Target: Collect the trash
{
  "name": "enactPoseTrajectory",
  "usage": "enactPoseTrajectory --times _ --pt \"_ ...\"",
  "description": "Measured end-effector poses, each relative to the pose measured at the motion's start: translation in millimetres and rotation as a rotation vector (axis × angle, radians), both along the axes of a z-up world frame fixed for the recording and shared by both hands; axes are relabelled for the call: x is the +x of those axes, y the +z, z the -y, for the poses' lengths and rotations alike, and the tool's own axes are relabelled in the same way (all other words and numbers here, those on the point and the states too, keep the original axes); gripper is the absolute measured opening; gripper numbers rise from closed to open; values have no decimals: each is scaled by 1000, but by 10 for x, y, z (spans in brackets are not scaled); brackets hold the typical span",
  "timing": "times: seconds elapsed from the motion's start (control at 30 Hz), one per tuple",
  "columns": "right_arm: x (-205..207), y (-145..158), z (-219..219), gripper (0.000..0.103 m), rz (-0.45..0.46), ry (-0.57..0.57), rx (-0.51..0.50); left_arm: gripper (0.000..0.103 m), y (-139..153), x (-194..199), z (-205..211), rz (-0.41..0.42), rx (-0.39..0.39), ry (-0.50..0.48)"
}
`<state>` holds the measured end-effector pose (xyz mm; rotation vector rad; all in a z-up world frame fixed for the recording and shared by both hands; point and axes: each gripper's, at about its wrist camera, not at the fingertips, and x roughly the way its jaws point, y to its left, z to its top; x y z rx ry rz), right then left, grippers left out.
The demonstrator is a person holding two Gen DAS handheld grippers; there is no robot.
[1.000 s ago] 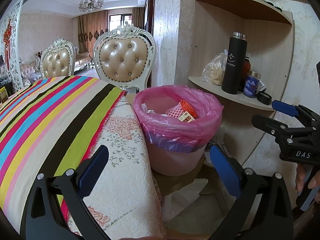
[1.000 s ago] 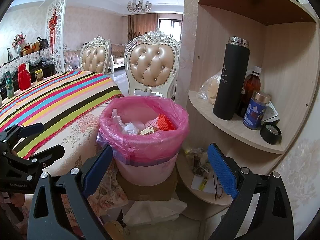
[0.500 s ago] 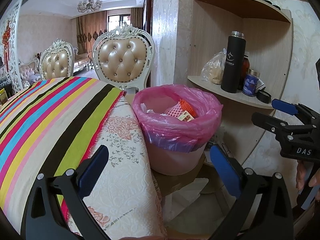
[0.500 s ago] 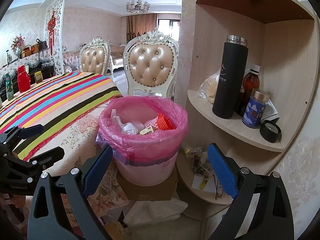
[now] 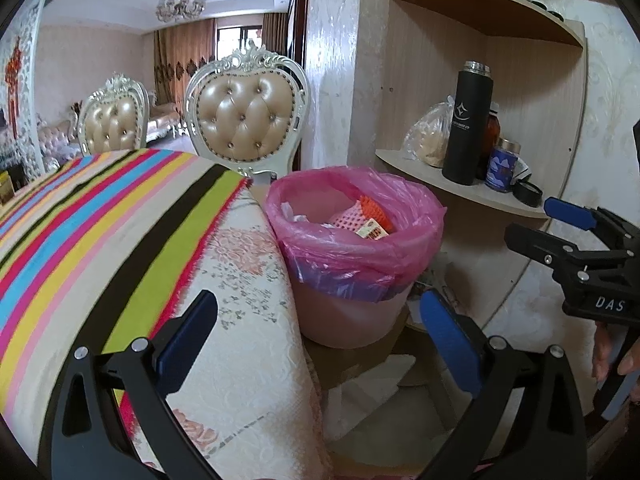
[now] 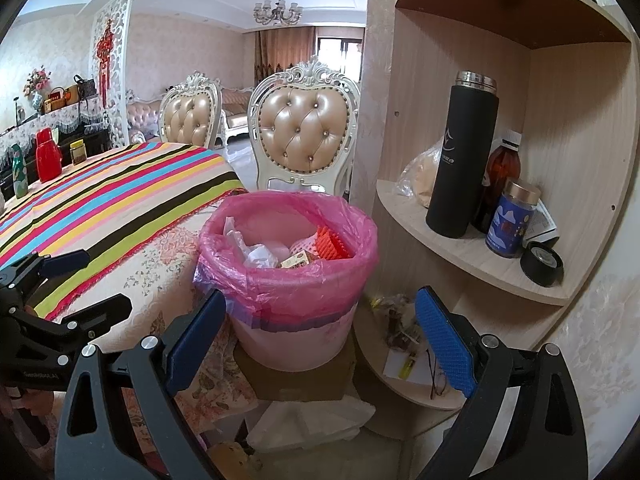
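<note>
A pale bin with a pink liner [image 5: 352, 256] [image 6: 288, 280] stands on a cardboard piece between the table and a corner shelf. Inside lie white paper [image 6: 256, 252], an orange ridged piece [image 6: 332, 244] and a small printed packet [image 6: 294, 260]. My left gripper [image 5: 320, 340] stands open just short of the bin, nothing between its blue pads. My right gripper [image 6: 320, 340] is open too, likewise in front of the bin and empty. Each gripper shows at the edge of the other's view: the right gripper [image 5: 580, 236], the left gripper [image 6: 72, 280].
A table with a striped cloth [image 5: 100, 232] [image 6: 120, 204] borders the bin on the left. The corner shelf [image 6: 480, 256] on the right holds a black flask [image 6: 460, 160], bottles and a tape roll. White paper [image 6: 316, 416] lies on the floor below. Padded chairs [image 6: 304, 132] stand behind.
</note>
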<state>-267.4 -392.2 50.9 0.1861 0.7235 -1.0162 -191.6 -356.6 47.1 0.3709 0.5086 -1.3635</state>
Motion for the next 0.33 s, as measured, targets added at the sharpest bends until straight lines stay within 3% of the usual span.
enactPoseTrajectory --times 0.33 --pt "19 -14 -17 89 0 2 0 98 -20 -20 31 2 17 -17"
